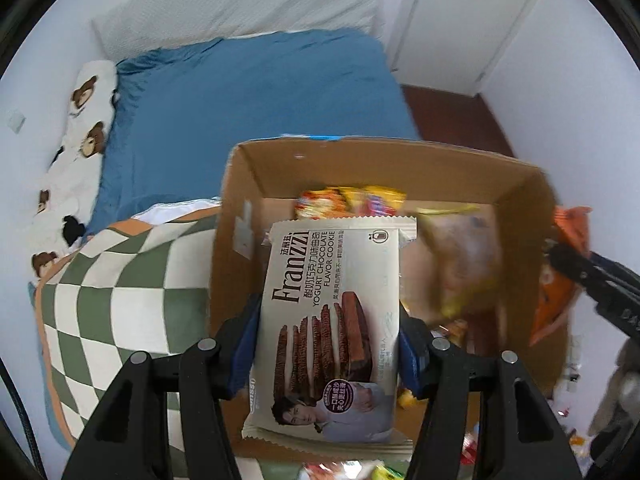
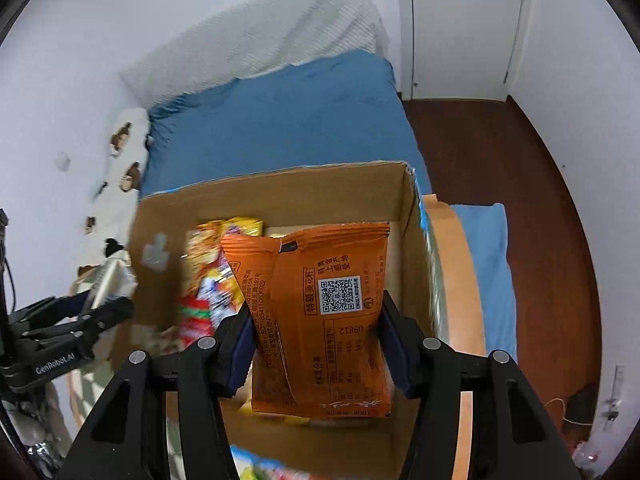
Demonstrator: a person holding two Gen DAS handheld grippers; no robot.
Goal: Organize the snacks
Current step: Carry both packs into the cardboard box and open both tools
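Observation:
My left gripper [image 1: 328, 336] is shut on a cream Franzzi yogurt chocolate cookie pack [image 1: 332, 320] and holds it over the open cardboard box [image 1: 240, 184]. My right gripper [image 2: 318, 332] is shut on an orange snack packet [image 2: 320, 320] and holds it over the same box [image 2: 280, 196]. Several colourful snack packets [image 2: 208, 276] lie inside the box; they also show in the left wrist view [image 1: 348, 198]. The right gripper with its orange packet shows at the right edge of the left wrist view [image 1: 592, 280]. The left gripper shows at the left of the right wrist view [image 2: 72, 328].
The box stands on a bed with a blue sheet [image 1: 256, 92], a green-and-white checked blanket [image 1: 132, 280] and a bear-print pillow [image 1: 80, 120]. A white door [image 2: 460, 28] and dark wooden floor [image 2: 520, 200] lie to the right. More snack packets [image 2: 256, 468] lie in front of the box.

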